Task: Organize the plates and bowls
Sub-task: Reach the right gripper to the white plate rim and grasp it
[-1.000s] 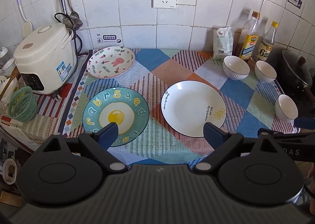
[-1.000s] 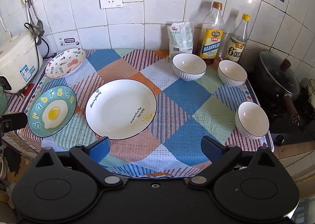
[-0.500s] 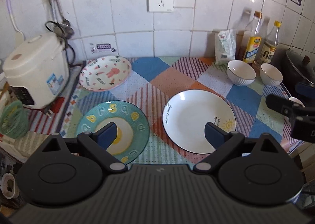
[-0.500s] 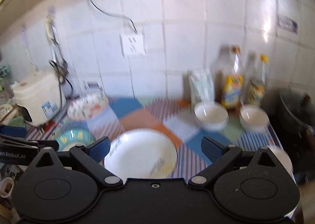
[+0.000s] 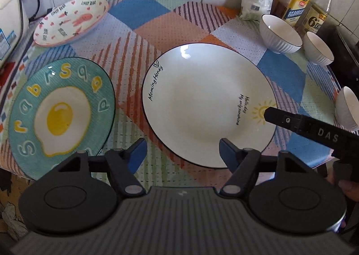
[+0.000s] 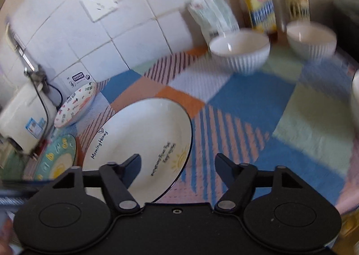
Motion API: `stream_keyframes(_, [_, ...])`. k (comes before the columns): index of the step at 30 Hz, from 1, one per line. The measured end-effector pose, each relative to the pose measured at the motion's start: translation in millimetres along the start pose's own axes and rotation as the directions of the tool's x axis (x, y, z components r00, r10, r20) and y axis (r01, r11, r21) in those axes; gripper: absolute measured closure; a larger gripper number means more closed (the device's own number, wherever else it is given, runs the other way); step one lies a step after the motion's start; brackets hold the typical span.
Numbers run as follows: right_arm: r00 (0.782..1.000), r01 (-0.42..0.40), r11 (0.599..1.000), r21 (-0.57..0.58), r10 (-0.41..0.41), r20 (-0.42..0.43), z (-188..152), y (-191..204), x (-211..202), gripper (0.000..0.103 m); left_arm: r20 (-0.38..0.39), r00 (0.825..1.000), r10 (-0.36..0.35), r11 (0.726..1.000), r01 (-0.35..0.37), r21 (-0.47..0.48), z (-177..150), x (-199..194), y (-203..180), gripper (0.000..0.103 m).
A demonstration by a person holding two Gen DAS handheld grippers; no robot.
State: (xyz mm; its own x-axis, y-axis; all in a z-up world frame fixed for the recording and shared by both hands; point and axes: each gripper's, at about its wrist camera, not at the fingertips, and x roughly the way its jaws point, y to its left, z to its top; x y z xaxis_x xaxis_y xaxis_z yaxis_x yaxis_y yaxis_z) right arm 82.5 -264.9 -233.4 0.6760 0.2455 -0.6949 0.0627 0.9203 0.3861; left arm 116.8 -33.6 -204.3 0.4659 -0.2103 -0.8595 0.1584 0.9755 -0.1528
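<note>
On patchwork cloth, 3 plates

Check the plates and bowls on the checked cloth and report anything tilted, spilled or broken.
Nothing is spilled or broken. Only the pink rabbit plate stands out: it sits tilted by the wall, far edge raised. The white plate, egg plate and bowls sit normally.

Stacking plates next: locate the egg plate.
Left wrist view, lower left: the egg plate lies flat on the cloth, left of the white plate, below the rabbit plate.
</note>
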Motion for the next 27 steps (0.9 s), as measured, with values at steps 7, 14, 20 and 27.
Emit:
stream_keyframes(7, [0.999,-0.026,0.996,0.088,0.03,-0.044,3.9,-3.9,29.6,0.089,0.016,1.0,-0.003,0.999,0.004,-0.041,1.5,17.7,17.1,0.068])
stream_keyframes(14, [0.99,-0.032,0.995,0.093,0.045,-0.137,14.2,-15.9,41.9,0.091,-0.006,1.0,-0.013,0.996,0.013,-0.089,10.6,34.3,32.5,0.083])
stream_keyframes(20, [0.984,-0.071,0.993,0.099,0.086,-0.159,18.1,-21.3,51.2,0.09,-0.018,1.0,-0.013,0.995,0.011,-0.102,17.5,41.9,34.2,0.081])
stream_keyframes(27, [0.98,-0.098,0.995,0.021,0.1,-0.172,21.1,-18.4,53.6,0.087,-0.082,0.996,-0.019,0.994,0.01,-0.113,28.1,43.4,35.3,0.079])
